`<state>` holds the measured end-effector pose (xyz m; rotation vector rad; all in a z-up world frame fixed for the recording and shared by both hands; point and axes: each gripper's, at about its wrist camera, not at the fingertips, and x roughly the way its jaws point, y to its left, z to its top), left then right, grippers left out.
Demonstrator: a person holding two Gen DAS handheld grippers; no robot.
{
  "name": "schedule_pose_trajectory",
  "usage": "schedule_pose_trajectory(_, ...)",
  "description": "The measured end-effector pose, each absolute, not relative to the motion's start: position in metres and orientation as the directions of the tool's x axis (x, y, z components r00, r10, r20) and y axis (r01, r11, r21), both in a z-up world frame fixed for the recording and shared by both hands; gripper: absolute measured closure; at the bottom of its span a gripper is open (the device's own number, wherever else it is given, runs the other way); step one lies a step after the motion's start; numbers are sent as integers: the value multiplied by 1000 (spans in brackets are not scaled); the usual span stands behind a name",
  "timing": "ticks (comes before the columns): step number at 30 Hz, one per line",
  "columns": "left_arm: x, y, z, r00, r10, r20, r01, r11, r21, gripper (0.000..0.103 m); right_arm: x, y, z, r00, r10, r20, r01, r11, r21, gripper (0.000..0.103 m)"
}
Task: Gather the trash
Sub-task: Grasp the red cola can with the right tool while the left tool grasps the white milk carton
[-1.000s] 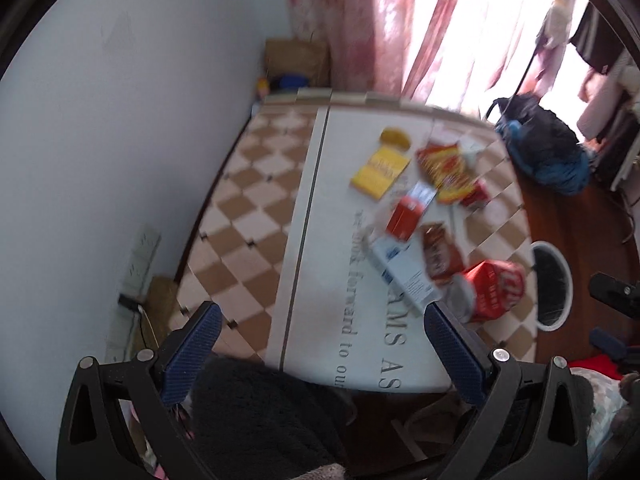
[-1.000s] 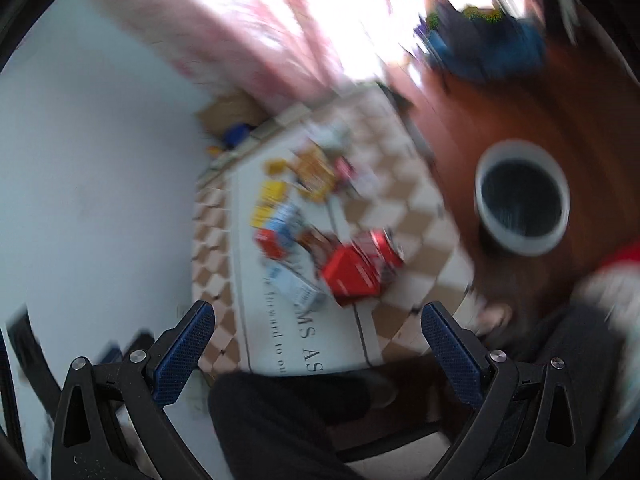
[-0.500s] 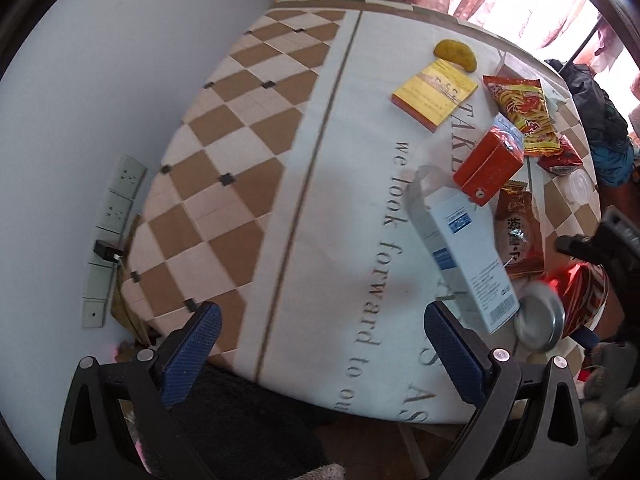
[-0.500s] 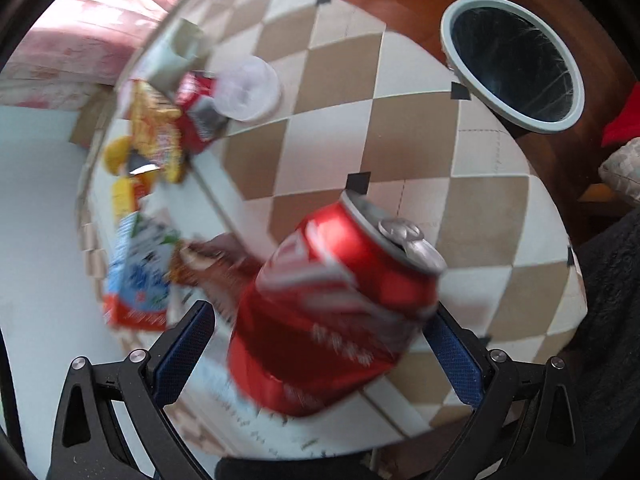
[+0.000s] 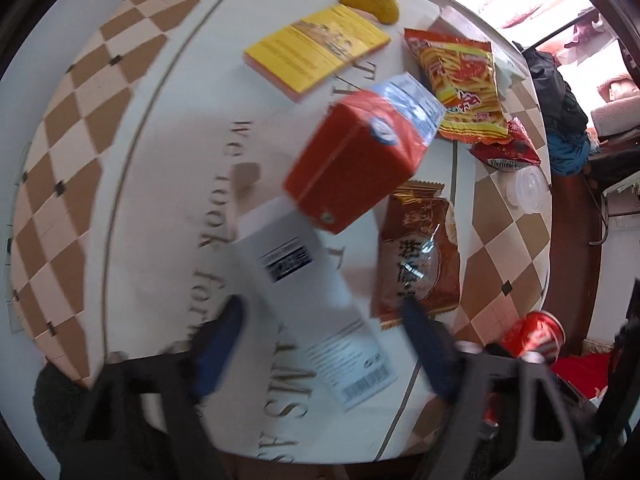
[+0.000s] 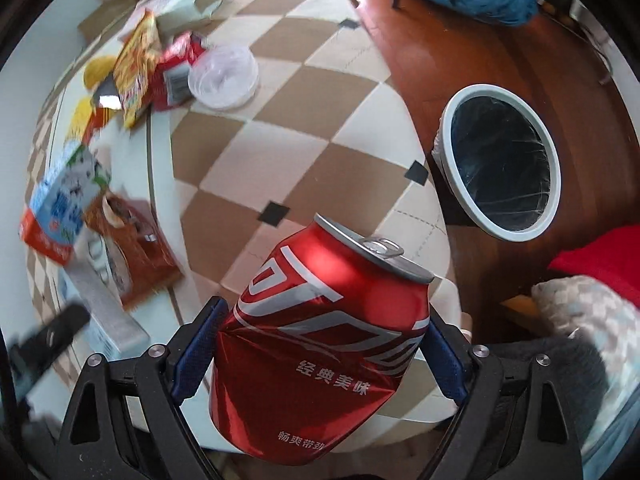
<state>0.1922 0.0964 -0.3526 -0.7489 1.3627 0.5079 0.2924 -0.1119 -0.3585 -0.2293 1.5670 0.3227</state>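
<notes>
My left claw (image 5: 320,344) is half open around the long white box (image 5: 316,320) on the tabletop (image 5: 168,152), and I cannot tell if it is touching yet; it needs to squeeze next. My right claw (image 6: 320,356) grips the one red can (image 6: 324,344), dented. I think the can goes into the one bin (image 6: 500,164) next. I count two boxes, one red carton (image 5: 356,160), four snack bags.
</notes>
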Motion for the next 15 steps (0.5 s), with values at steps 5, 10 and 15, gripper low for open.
schedule_pose_trajectory(5, 192, 96, -348, 166, -38, -985, -685, 715, -144, 64, 280, -113, -356, -38, 62, -997, -379, 923, 72, 10)
schedule_pose_trajectory(10, 173, 86, -338, 127, 52, -990, -585, 810, -32, 67, 284, -104, -358, -39, 60, -997, -385, 920, 70, 10)
schedule_pose_trajectory(15, 147, 79, -340, 95, 97, -991, -509, 860, 36, 69, 274, -95, -363, 2, 30, -1000, -501, 865, 25, 10)
